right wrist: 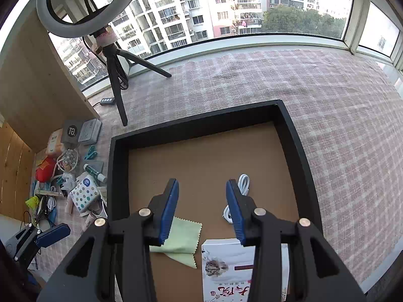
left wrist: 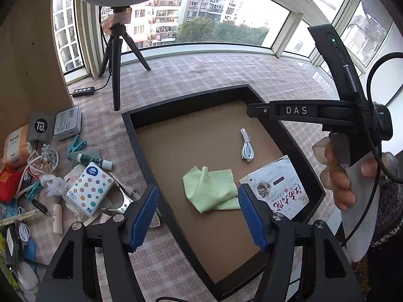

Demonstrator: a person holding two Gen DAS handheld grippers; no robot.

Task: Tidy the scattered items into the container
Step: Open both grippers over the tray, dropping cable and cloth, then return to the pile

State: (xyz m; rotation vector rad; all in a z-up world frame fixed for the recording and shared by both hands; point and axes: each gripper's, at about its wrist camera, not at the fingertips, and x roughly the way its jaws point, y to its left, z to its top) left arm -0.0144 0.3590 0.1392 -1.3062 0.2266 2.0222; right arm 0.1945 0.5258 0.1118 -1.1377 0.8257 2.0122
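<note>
Left claw (left wrist: 199, 216) sits nearest the lens, blue pads (left wrist: 143, 216) wide apart, nothing between them; it hangs over the near-left wall of the tray (left wrist: 141, 141). Right claw (right wrist: 202, 211) also apart w/ nothing gripped, over the tray's brown floor.

Inside the tray: green cloth (left wrist: 210, 191), white cable (left wrist: 246, 147), and a booklet (left wrist: 279, 188) w/ Chinese characters on its cover, too stylised to read.

Writing: "DAS" in white on the right claw's black body (left wrist: 297, 110), seen only from the left wrist. Grey box (left wrist: 41, 125) marked "TG." in the clutter left of the tray. Star-and-dot tissue pack (left wrist: 90, 188) has a blue logo, text too small.

Left-wrist view only: the hand (left wrist: 342, 173) holding the right tool, plus its cord. Right-wrist view only: the left claw's blue pad at bottom left (right wrist: 53, 234), over the checked tabletop (right wrist: 340, 138).

Both views: ring light on tripod (right wrist: 115, 75), teal clip (left wrist: 76, 146), scattered items piled left of the tray.
</note>
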